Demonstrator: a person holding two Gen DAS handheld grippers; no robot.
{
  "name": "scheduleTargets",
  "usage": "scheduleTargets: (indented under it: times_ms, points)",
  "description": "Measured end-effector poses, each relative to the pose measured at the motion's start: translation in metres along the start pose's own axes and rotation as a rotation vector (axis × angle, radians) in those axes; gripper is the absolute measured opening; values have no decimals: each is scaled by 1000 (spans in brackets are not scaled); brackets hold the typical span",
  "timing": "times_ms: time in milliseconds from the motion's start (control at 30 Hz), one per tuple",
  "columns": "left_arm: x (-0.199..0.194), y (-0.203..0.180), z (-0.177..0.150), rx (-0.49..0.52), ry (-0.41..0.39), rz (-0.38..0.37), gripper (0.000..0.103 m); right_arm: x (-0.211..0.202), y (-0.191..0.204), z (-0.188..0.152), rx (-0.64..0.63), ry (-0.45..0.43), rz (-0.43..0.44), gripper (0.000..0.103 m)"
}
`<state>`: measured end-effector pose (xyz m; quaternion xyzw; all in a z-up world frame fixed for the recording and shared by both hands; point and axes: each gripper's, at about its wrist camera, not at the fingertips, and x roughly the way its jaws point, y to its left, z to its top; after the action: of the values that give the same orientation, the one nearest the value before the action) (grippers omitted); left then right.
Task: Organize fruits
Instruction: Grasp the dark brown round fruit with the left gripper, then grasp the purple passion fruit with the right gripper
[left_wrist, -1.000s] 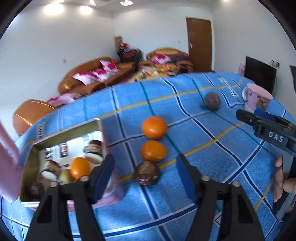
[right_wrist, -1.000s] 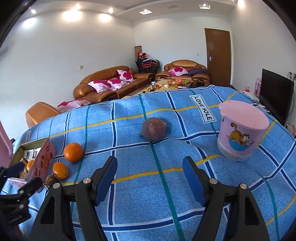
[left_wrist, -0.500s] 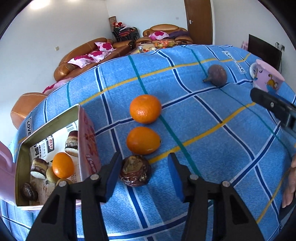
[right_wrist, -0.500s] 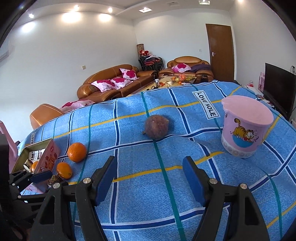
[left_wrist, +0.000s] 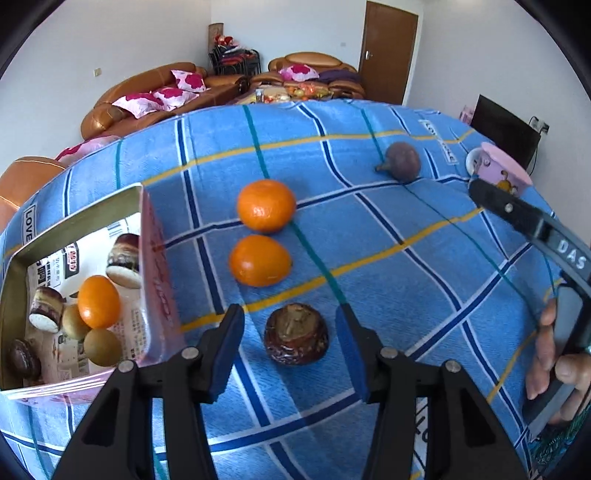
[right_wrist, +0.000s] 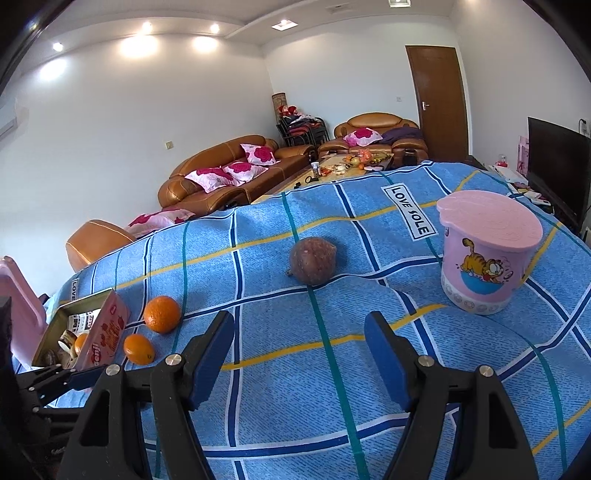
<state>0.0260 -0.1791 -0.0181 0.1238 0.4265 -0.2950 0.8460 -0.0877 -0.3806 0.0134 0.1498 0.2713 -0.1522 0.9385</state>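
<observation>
My left gripper (left_wrist: 290, 341) is open, its blue pads on either side of a dark brown wrinkled fruit (left_wrist: 296, 334) on the blue checked cloth (left_wrist: 388, 266). Two oranges (left_wrist: 266, 205) (left_wrist: 259, 260) lie just beyond it. A purple-brown round fruit (left_wrist: 402, 161) lies farther right; it also shows in the right wrist view (right_wrist: 313, 260). The open tin box (left_wrist: 74, 221) at left holds an orange (left_wrist: 98, 301) and several small fruits and cakes. My right gripper (right_wrist: 299, 343) is open and empty above the cloth, short of the purple-brown fruit.
A pink lidded cartoon cup (right_wrist: 487, 254) stands at the right of the cloth. The tin box (right_wrist: 62, 317) sits at the table's left edge. The right gripper's body and the hand (left_wrist: 554, 343) show at the right of the left wrist view. Sofas stand behind.
My left gripper has come down and forward, so the dark brown fruit now lies between its open fingers. The right gripper has barely moved.
</observation>
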Motion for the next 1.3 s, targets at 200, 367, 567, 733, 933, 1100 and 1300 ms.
scheduleTargets:
  times_ms: [200,367,567,733,933,1100,1300]
  points:
    - [15,-16,-2,20,13,47,49,-3,-4,1,10,-17,-17,74]
    - [11,-17,-9,21,-30,37,39,-5,-12,3,33,-38,-61,74]
    - [6,-12,-12,-18,-46,1,39,3,-27,2,90,-9,-84,74]
    - [-16,3,-14,-83,-151,-45,39,13,-34,3,142,70,-43,74]
    - [-44,28,-17,-174,-294,-57,39,30,-8,39,50,100,-34,74]
    - [-57,42,-19,-220,-360,-6,39,84,-2,60,38,170,-109,74]
    - [-53,49,-20,-245,-347,46,39,128,6,58,3,230,-162,74]
